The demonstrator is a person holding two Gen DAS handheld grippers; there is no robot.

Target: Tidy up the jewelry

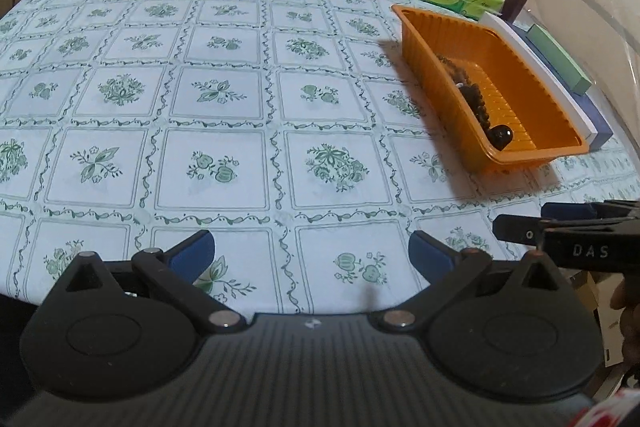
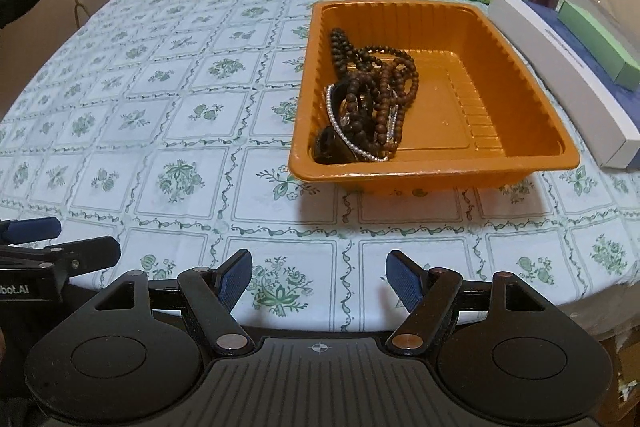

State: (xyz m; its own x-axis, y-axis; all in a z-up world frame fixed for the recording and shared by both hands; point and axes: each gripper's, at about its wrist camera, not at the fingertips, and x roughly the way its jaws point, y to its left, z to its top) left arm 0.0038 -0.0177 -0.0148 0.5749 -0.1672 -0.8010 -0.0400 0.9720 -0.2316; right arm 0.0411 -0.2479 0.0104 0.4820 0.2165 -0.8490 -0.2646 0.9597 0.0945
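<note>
Left gripper [image 1: 312, 255]: fingers apart, empty, above the table's near edge.
Right gripper [image 2: 319, 281]: fingers apart, empty, above the near edge.
Orange tray [image 2: 520, 163]: toward the table's right edge.
Jewelry [image 2: 368, 99]: piled against the tray's left wall.

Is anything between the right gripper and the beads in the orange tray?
Only the tray's own near wall. The right gripper, jaws open, faces bare tablecloth up to the orange tray; the beads lie inside, at its left.
</note>
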